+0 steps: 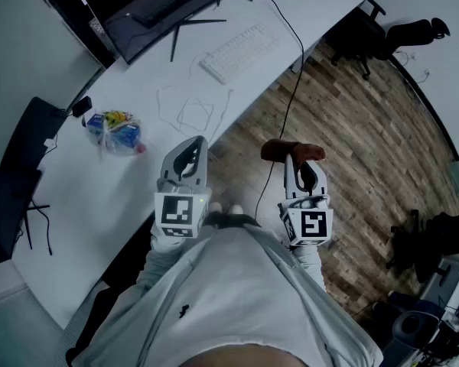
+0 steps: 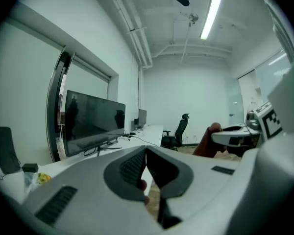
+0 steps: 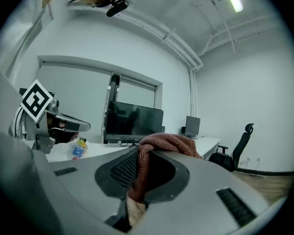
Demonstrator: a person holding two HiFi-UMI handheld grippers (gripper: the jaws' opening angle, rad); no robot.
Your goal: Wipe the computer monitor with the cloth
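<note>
Clamping cloth (image 1: 279,150) in right gripper (image 1: 296,161), left gripper (image 1: 194,142) closed empty, facing monitor (image 1: 157,10) well apart at eleven o'clock.

The head camera looks steeply down onto the left gripper (image 1: 193,145) and right gripper (image 1: 300,159) from just above. Each gripper's camera sits close behind its own jaws, facing forward. All three share the monitor (image 1: 161,10) ahead of the jaws.
</note>
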